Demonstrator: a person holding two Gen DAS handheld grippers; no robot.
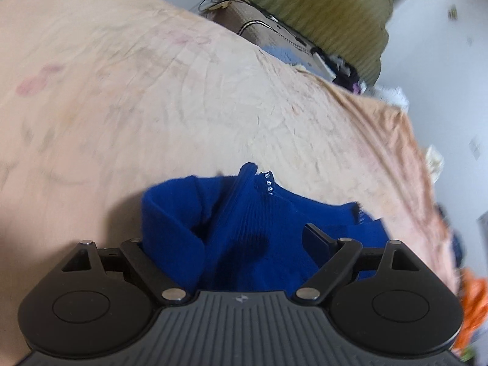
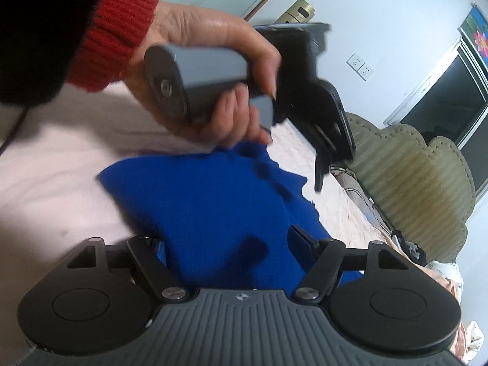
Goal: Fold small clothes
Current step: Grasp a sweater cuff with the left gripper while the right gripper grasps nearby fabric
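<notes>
A blue knitted garment (image 1: 244, 244) lies bunched on a peach bedcover (image 1: 152, 97), filling the space from 5 to 7 o'clock in the left wrist view. A ribbed band rises toward 12 o'clock, with a short row of small clear stones (image 1: 269, 184) beside it. The left gripper (image 1: 231, 238) stands spread wide over the cloth. Only its right finger (image 1: 317, 239) shows; the left one is buried behind a fold, so whether either pad presses the knit cannot be told. The far edge of the bed, toward 1 o'clock, is smeared by blur: a green padded headboard (image 1: 305, 3) and some dark clutter (image 1: 344, 73) there are hard to make out. At 4 o'clock something orange (image 1: 475, 305) is cut off by the frame edge.

In the right wrist view the same garment (image 2: 207, 213) sits at the centre and runs down between the jaws of the right gripper (image 2: 225, 241), which are parted. The cloth covers the left finger, and the right finger (image 2: 305, 241) lies against the fabric edge; a real pinch cannot be confirmed. At 11 o'clock a hand (image 2: 213, 76) in a red cuff (image 2: 116, 30) grips a grey handle; its lower fingers touch the top of the garment. The black head of that tool, toward 2 o'clock, is blurred, and one finger hangs clear of the cloth.
</notes>
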